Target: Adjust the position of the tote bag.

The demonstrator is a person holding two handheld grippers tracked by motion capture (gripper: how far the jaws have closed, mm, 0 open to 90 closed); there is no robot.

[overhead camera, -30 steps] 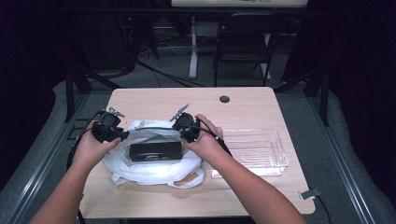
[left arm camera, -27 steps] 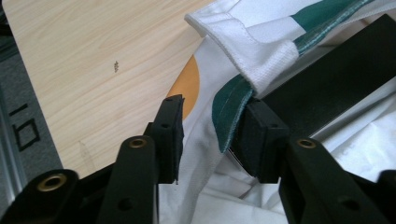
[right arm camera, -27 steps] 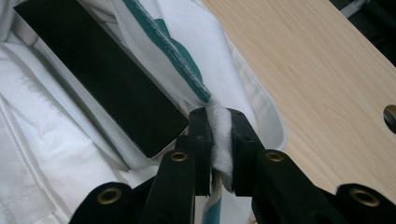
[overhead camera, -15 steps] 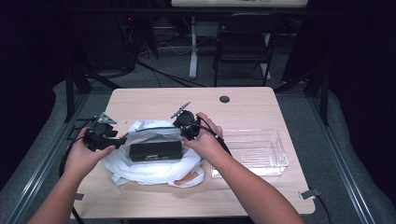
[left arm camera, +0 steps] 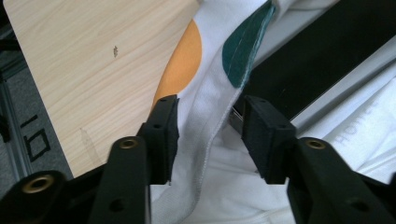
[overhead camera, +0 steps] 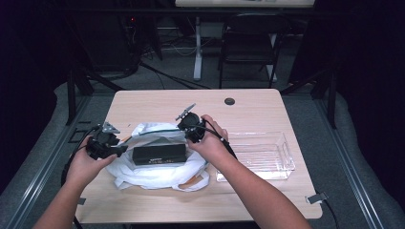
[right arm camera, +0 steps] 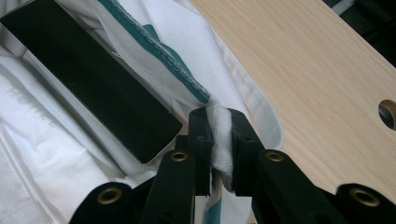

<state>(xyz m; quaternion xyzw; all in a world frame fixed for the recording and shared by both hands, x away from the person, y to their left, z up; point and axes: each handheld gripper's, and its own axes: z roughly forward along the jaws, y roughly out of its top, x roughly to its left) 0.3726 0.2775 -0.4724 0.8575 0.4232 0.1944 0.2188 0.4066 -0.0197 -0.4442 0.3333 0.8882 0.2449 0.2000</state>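
The white cloth bag (overhead camera: pixel 157 164) lies on the near left part of the bench (overhead camera: pixel 267 107), with a long black box (overhead camera: pixel 159 154) resting in its open mouth and a clear plastic tray (overhead camera: pixel 260 155) just to its right. In the high view the left tool (overhead camera: pixel 112 148) sits at the bag's left edge and the right tool (overhead camera: pixel 191 131) at its upper right rim. In the left gripper view the left tool (left arm camera: pixel 210 135) has just been narrowing, yet its jaws stand apart with the bag's hem (left arm camera: pixel 210 130) loose between them, the left pad touching it. In the right gripper view the right tool (right arm camera: pixel 219 140) is clenched on a bunched fold (right arm camera: pixel 220 135) of the bag's rim, beside the black box.
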